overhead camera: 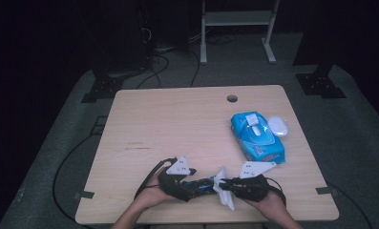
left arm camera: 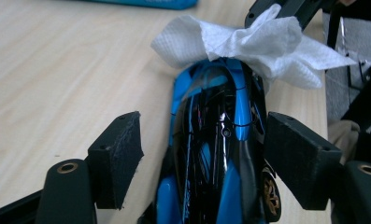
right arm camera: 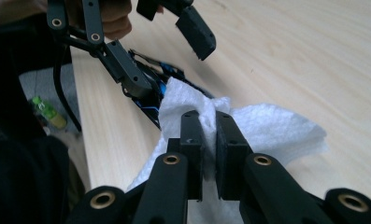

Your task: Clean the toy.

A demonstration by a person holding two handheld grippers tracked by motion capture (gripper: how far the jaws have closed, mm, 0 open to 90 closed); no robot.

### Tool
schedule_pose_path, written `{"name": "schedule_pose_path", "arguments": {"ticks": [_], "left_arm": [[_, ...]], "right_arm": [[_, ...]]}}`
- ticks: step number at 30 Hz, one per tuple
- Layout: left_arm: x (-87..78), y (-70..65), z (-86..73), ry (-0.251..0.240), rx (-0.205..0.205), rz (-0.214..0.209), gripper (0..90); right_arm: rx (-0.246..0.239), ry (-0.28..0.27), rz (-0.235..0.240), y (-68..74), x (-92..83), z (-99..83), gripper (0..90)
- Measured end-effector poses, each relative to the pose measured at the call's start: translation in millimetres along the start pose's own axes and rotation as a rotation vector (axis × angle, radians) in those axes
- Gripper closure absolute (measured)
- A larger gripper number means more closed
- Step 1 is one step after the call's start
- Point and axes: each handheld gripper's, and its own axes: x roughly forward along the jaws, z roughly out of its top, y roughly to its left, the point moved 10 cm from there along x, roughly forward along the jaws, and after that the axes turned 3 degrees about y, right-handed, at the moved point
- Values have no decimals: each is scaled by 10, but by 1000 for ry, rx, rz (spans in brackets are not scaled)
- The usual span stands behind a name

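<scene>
Left gripper view, left claw (left arm camera: 202, 154) spread either side of blue toy car (left arm camera: 216, 158), right claw (right arm camera: 210, 140) pinching white tissue (right arm camera: 276, 126) at its nose.

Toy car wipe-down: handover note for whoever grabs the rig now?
Left tool: open, pads either side of the blue-and-black toy car but off it.
Right tool: shut on the white wipe, which is bunched against the car's far end.
Both sit at the table's near edge; the blue wipes pack lies right of centre, flap open.
Done: wipe pulled out and brought to the car.
Left: probably re-grip the car and wipe the rest of the body.
</scene>
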Motion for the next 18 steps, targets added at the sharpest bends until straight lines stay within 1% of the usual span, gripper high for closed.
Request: {"name": "schedule_pose_path", "arguments": {"ticks": [4, 7, 9, 10, 11, 12, 14, 16, 18], "left_arm": [[68, -53, -29, 21, 8, -5, 266], [114, -78, -50, 35, 8, -5, 262], [159, -95, -93, 66, 31, -5, 253], [180, -105, -99, 65, 27, -3, 247], [190, -91, -99, 60, 31, 12, 255], [200, -73, -104, 66, 30, 21, 261], [202, -60, -98, 66, 24, 11, 259], [205, -56, -97, 80, 39, 11, 243], [225, -94, -74, 72, 51, -6, 229]], "right_arm": [[4, 17, -10, 30, -17, -80, 826], [16, 22, -17, 9, -50, -115, 826], [32, 15, -31, -44, -104, -135, 826], [53, -3, -34, -84, -150, -138, 826], [71, -23, -38, -113, -198, -130, 826], [86, -41, -40, -135, -250, -121, 826], [103, -69, -43, -168, -336, -99, 826], [113, -85, -53, -209, -420, -90, 826], [128, -97, -61, -254, -483, -99, 825]]}}
